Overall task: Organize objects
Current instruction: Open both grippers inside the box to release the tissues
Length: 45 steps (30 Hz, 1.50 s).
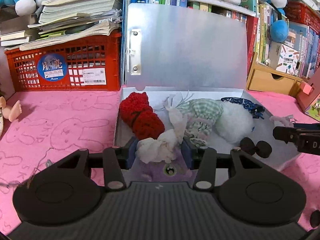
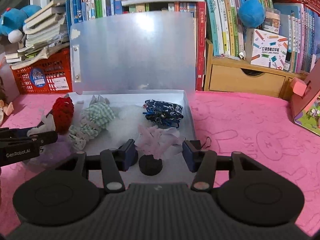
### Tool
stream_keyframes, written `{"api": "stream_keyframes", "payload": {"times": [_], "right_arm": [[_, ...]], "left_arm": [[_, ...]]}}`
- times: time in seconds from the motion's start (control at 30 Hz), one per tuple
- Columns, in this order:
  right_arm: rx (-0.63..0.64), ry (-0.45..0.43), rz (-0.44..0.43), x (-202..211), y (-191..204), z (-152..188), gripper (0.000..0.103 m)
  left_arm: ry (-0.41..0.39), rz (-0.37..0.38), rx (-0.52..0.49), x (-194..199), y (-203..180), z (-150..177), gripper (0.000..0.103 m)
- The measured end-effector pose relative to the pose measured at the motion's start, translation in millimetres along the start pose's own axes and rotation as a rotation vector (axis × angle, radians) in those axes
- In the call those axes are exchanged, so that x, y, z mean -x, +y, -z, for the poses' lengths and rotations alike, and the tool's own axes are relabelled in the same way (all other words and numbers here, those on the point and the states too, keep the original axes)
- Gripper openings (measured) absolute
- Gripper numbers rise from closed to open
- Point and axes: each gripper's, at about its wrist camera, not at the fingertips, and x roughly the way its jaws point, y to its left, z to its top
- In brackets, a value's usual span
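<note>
While the white box (image 2: 188, 108) lies open on the pink bunny-print cloth (image 2: 250, 132) with its translucent lid (image 2: 134, 54) standing upright behind it, doll clothes fill its floor. A red knitted piece (image 1: 141, 115) sits at the left end, a green checked garment (image 1: 200, 112) next to it, a fluffy white piece (image 1: 233, 123) in the middle, and a dark blue patterned bundle (image 2: 163, 111) toward the right wall. At the near edge of the box lie small black shoes (image 1: 255, 147).

The left gripper (image 1: 160, 152) hovers at the near left part of the box, its blue pads (image 1: 131, 154) set on either side of a white crumpled fabric (image 1: 158, 147) atop a purple plush item (image 1: 166, 170); whether the pads actually press on it I cannot tell. The right gripper (image 2: 160, 154) is over the near right part of the box with its jaws spread apart, a pale lilac ruffled cloth (image 2: 158, 140) lying between them, not touched on either side.

Behind the box stand a red crate (image 1: 62, 68) loaded with stacked books (image 1: 78, 10), a row of upright books (image 2: 226, 18), blue plush toys (image 2: 251, 12) and a wooden drawer unit (image 2: 246, 80). A doll's bare foot (image 1: 14, 110) pokes in at the far left.
</note>
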Motion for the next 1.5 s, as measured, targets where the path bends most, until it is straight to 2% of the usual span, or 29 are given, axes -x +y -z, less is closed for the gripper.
{"api": "stream_keyframes", "payload": {"times": [0.27,0.43,0.9,1.17,1.23,1.3,1.5], "right_arm": [[0.054,-0.007,0.004,-10.6,9.9,-5.5,0.056],[0.049,0.013,-0.034,-18.7,16.4,-5.6,0.056],[0.032,0.059,-0.059,-46.2,29.6,-5.9,0.056],[0.006,0.052,-0.054,-40.0,25.6,-5.0,0.072],[-0.001,0.05,-0.06,-36.2,24.8,-5.3,0.073],[0.001,0.048,-0.059,-31.8,25.2,-5.7,0.075],[0.021,0.023,-0.049,-14.0,27.0,-5.1,0.083]], "left_arm": [[0.018,-0.013,0.0,-14.2,1.0,-3.4,0.053],[0.031,-0.009,0.003,-20.0,1.4,-3.7,0.053],[0.069,-0.022,0.016,-36.3,3.5,-8.4,0.053],[0.087,-0.017,0.02,-31.6,2.9,-10.2,0.054],[0.086,-0.014,0.018,-28.2,2.5,-10.3,0.058],[0.082,-0.016,0.017,-23.7,1.8,-10.9,0.072],[0.062,-0.017,0.013,-6.8,-0.7,-11.9,0.081]]}}
